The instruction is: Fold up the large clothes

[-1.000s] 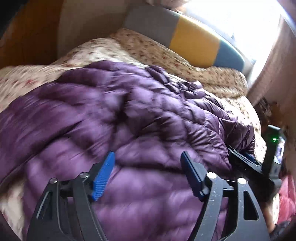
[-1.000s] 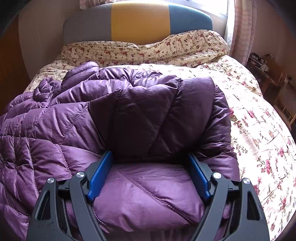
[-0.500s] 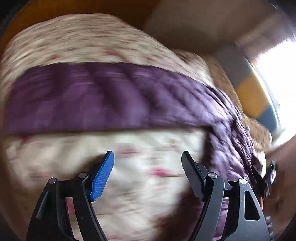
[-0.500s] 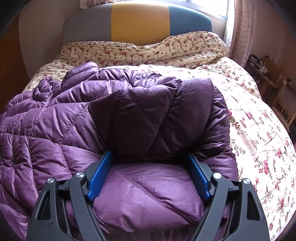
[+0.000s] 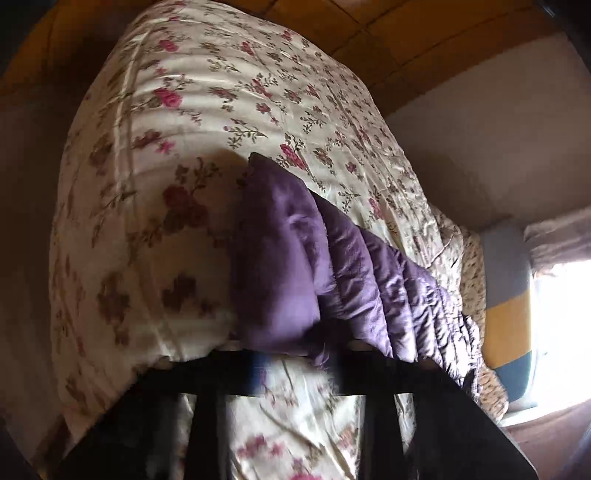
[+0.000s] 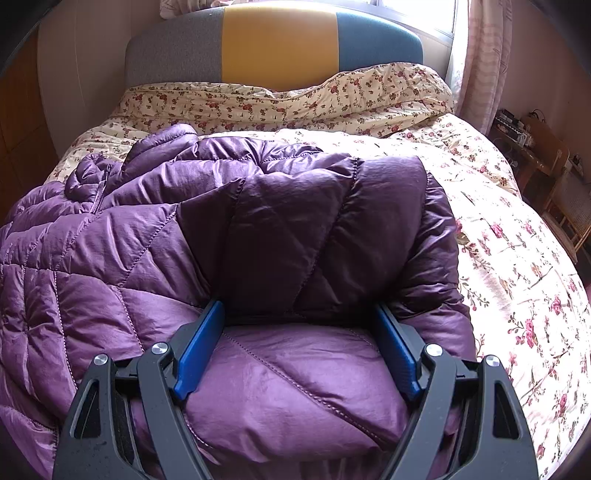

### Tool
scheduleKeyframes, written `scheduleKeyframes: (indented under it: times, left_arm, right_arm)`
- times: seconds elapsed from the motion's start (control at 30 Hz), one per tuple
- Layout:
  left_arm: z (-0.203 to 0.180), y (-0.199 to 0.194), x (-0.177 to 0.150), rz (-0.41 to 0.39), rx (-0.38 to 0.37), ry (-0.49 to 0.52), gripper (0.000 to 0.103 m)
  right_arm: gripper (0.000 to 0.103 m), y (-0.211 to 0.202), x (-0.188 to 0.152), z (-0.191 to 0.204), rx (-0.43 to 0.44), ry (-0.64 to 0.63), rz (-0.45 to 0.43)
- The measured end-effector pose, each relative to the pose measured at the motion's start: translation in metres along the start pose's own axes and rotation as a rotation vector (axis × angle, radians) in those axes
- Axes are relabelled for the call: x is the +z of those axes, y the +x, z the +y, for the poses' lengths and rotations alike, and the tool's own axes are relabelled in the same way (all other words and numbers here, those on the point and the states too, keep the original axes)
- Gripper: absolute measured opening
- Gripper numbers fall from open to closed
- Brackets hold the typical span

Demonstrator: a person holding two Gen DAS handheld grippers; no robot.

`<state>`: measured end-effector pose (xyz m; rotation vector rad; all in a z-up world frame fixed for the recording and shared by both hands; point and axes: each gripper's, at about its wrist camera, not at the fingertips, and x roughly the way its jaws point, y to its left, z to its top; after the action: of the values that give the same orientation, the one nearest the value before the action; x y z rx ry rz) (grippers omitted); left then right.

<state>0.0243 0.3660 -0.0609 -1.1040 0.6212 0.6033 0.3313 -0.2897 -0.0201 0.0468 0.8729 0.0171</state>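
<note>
A purple quilted down jacket (image 6: 155,266) lies on the bed, its right part folded over onto itself. My right gripper (image 6: 299,310) rests on that fold with its jaws wide. The blue pads (image 6: 201,350) flank a puffy bulge of jacket that fills the gap. In the left wrist view the far end of the jacket (image 5: 280,273) hangs over the bed's edge. My left gripper (image 5: 295,365) is a dark blur just under it. Its jaws are closing and have come close together, with the jacket's lowest corner between them.
The bed carries a cream floral quilt (image 6: 517,258) and has a grey, yellow and blue headboard (image 6: 277,40). A window and curtain (image 6: 484,55) stand at the back right, with wooden furniture (image 6: 546,158) beside the bed. Wooden floor (image 5: 332,26) shows past the bed's corner.
My left gripper has swung away from the jacket's middle to its end at the bed's edge, rolling as it went, and its jaws have drawn together. The right gripper has stayed put.
</note>
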Motion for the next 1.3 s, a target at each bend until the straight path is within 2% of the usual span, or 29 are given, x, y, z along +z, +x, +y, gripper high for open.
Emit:
scheduleKeyframes:
  times: [0.07, 0.2, 0.37, 0.47, 0.57, 0.9, 1.1, 1.3]
  left_arm:
    - [-0.016, 0.001, -0.001, -0.027, 0.027, 0.091, 0.010]
    - [-0.055, 0.009, -0.002, -0.046, 0.030, 0.233, 0.010]
    - [-0.133, 0.031, -0.022, -0.039, -0.038, 0.428, 0.010]
    - [-0.186, 0.048, -0.048, -0.003, -0.104, 0.544, 0.010]
    - [-0.232, 0.065, -0.080, 0.058, -0.179, 0.619, 0.010]
    - [-0.339, 0.117, -0.195, 0.296, -0.378, 0.772, 0.010]
    - [-0.380, 0.131, -0.256, 0.429, -0.496, 0.810, 0.010]
    - [-0.404, 0.143, -0.306, 0.543, -0.581, 0.835, 0.010]
  right_arm:
    - [0.080, 0.000, 0.000, 0.000, 0.002, 0.001, 0.000]
    - [0.080, 0.000, -0.001, -0.001, 0.000, 0.000, 0.000]
    - [0.080, 0.000, -0.001, -0.001, 0.001, 0.001, -0.001]
    - [0.080, 0.000, -0.001, 0.000, 0.000, 0.000, -0.001]
    - [0.080, 0.000, -0.001, 0.000, 0.000, 0.000, -0.001]
    - [0.080, 0.001, -0.001, -0.002, 0.010, 0.009, -0.002]
    - [0.080, 0.002, -0.002, -0.003, 0.023, 0.020, -0.004]
    - [0.081, 0.002, -0.002, -0.004, 0.031, 0.026, -0.005]
